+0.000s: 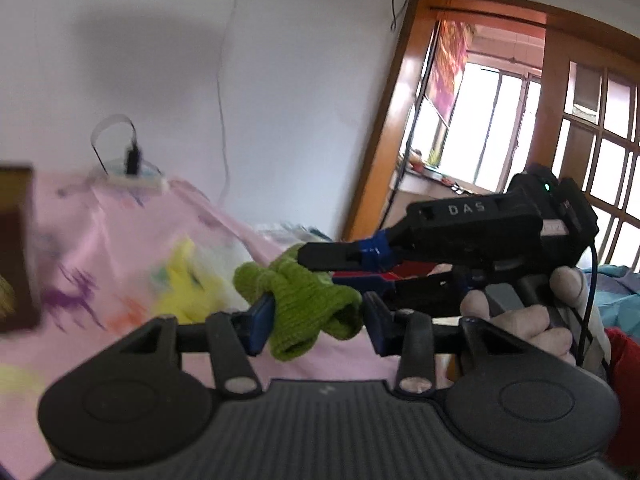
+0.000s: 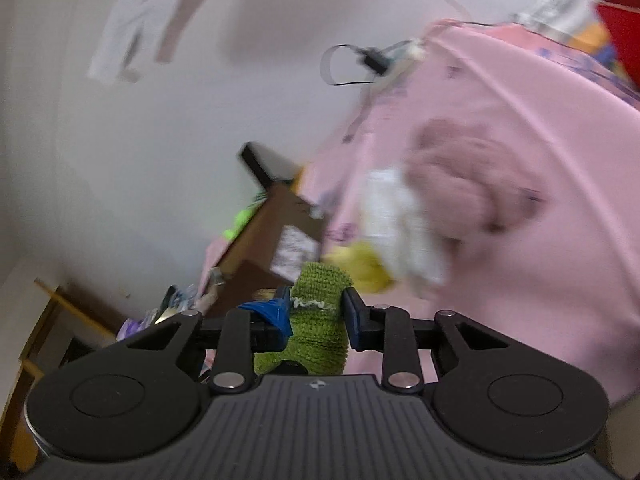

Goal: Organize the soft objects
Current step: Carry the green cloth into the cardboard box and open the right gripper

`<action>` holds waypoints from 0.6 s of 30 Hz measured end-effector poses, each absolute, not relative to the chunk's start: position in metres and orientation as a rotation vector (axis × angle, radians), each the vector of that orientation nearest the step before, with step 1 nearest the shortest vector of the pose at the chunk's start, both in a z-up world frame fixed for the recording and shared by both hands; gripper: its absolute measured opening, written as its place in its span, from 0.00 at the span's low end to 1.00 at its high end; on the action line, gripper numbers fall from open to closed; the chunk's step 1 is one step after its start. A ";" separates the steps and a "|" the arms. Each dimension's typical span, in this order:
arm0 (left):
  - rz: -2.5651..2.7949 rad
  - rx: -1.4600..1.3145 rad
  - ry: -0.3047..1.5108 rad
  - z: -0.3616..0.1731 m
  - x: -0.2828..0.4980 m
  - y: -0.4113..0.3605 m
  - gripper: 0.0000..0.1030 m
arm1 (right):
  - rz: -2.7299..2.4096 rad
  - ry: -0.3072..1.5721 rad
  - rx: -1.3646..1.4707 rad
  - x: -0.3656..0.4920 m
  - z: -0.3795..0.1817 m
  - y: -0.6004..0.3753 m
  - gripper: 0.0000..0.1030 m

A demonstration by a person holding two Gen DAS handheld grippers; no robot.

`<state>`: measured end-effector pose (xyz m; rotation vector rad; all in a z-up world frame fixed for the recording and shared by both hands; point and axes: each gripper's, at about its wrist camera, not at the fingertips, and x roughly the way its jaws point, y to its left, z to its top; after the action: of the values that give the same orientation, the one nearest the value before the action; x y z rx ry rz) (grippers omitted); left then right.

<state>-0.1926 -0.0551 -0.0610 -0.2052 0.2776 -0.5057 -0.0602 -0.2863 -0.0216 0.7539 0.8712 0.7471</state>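
Observation:
A green knitted item (image 1: pixel 308 300) hangs in the air over the pink bed sheet (image 1: pixel 120 240). In the left wrist view my left gripper (image 1: pixel 316 320) has its blue pads against both sides of it and holds it. My right gripper (image 1: pixel 320 270) reaches in from the right, held by a person's hand (image 1: pixel 520 320), and pinches the item's upper part. The right wrist view shows the same green knitted item (image 2: pixel 320 320), with a white zigzag stitch, squeezed by my right gripper (image 2: pixel 318 314). Both views are blurred.
A yellow plush (image 1: pixel 188 284) lies on the sheet, with a white plush (image 2: pixel 400 224) and a brownish-pink plush (image 2: pixel 472 176) nearby. A brown box (image 1: pixel 16 248) stands at the left. A power strip (image 1: pixel 132 180) sits at the wall. A wooden door (image 1: pixel 580 120) is at the right.

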 end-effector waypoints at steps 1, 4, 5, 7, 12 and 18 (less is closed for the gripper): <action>-0.486 -0.189 0.262 -0.054 -0.196 -0.046 0.41 | 0.767 0.867 0.746 -0.058 -0.015 -0.276 0.10; -0.424 -0.162 0.225 -0.034 -0.199 -0.016 0.41 | 0.842 0.835 0.706 -0.046 0.005 -0.233 0.10; -0.401 -0.154 0.215 -0.027 -0.199 -0.005 0.41 | 0.868 0.825 0.697 -0.042 0.010 -0.220 0.10; -0.349 -0.137 0.191 -0.015 -0.200 0.018 0.41 | 0.920 0.807 0.688 -0.031 0.020 -0.192 0.10; -0.233 -0.136 0.152 0.006 -0.188 0.078 0.41 | 1.028 0.782 0.695 -0.001 0.027 -0.122 0.10; -0.109 -0.152 0.149 0.001 -0.154 0.141 0.41 | 1.091 0.774 0.707 0.034 0.004 -0.051 0.10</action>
<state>-0.1538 0.1414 0.0008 -0.1518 0.1489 -0.1091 0.0343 -0.0512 0.0044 0.7073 0.7741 1.0912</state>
